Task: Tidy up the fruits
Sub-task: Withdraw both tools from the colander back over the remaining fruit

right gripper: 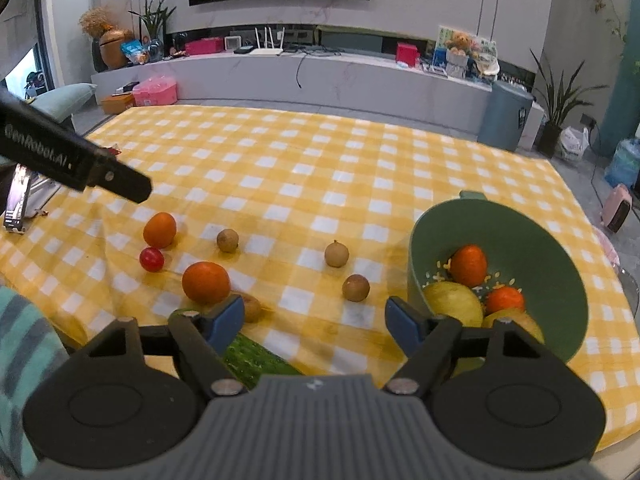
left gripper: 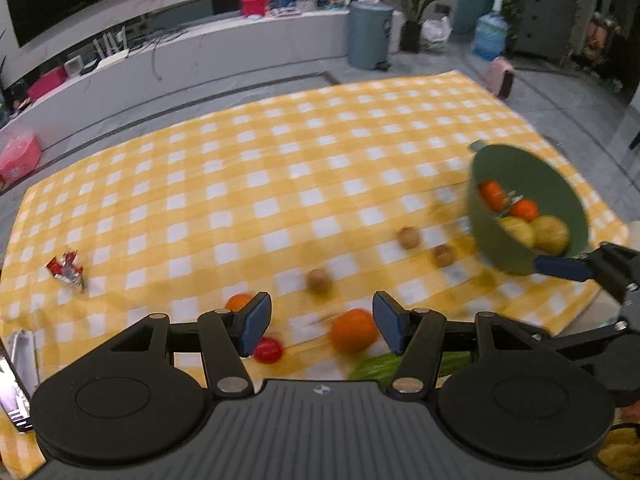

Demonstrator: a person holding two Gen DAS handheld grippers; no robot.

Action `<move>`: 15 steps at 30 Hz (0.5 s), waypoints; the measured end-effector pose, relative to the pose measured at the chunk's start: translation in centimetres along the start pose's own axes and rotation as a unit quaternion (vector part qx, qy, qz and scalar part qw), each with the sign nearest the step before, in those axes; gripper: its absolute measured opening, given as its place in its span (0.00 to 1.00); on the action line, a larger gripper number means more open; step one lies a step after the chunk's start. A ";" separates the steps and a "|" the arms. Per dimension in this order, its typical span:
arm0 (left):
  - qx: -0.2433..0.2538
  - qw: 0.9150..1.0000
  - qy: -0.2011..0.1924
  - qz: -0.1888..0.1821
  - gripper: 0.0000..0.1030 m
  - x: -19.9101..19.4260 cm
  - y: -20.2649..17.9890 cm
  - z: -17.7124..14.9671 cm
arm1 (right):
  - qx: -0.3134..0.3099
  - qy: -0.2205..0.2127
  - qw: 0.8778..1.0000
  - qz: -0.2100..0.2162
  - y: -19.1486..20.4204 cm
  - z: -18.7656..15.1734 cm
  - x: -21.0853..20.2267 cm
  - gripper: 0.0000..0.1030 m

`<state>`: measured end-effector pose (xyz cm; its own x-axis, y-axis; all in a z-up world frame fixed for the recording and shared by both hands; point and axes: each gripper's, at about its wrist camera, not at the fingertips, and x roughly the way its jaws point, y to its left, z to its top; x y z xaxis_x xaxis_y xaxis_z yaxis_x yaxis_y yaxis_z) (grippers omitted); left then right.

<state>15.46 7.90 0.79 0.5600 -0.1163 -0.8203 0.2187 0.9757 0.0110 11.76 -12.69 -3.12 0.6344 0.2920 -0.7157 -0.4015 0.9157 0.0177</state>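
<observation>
Right wrist view: bowl point(right gripper: 520, 240) at right holding four fruits. Left on table point(right gripper: 280, 160): two oranges point(right gripper: 206, 282), tomato point(right gripper: 151, 259), four brown fruits point(right gripper: 336, 254), cucumber point(right gripper: 256, 356). Both hand-held grippers, right point(right gripper: 315, 324) and left point(left gripper: 322, 322), spread, empty. Judged under half done.

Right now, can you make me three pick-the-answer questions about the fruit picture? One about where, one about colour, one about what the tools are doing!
1. Where is the cherry tomato?
A. in the bowl
B. on the cloth
C. on the floor

2. What colour is the bowl?
A. green
B. pink
C. white

3. What is the right tool doing?
A. squeezing an orange
B. lifting the bowl
C. open, holding nothing

Answers: 1 B, it sits on the checked cloth beside an orange; 2 A, its walls are green; 3 C, its fingers stand apart with only cloth between.
</observation>
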 end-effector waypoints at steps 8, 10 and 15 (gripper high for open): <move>-0.041 0.999 0.033 0.005 0.66 2.7 3.6 -0.8 | 0.023 0.021 0.999 0.042 0.9 0.6 2.8 0.59; -0.046 0.998 0.040 0.005 0.65 3.3 4.3 -0.9 | 0.025 0.020 0.998 0.057 1.5 0.9 3.4 0.59; -0.042 0.998 0.054 0.001 0.62 4.5 5.5 -1.2 | 0.020 0.022 0.995 0.097 3.6 2.0 5.2 0.53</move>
<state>18.25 13.00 -3.50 0.4694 -0.0982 -0.8775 0.1474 0.9886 -0.0317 14.98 -7.27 -5.39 0.5183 0.4528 -0.7255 -0.4860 0.8540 0.1858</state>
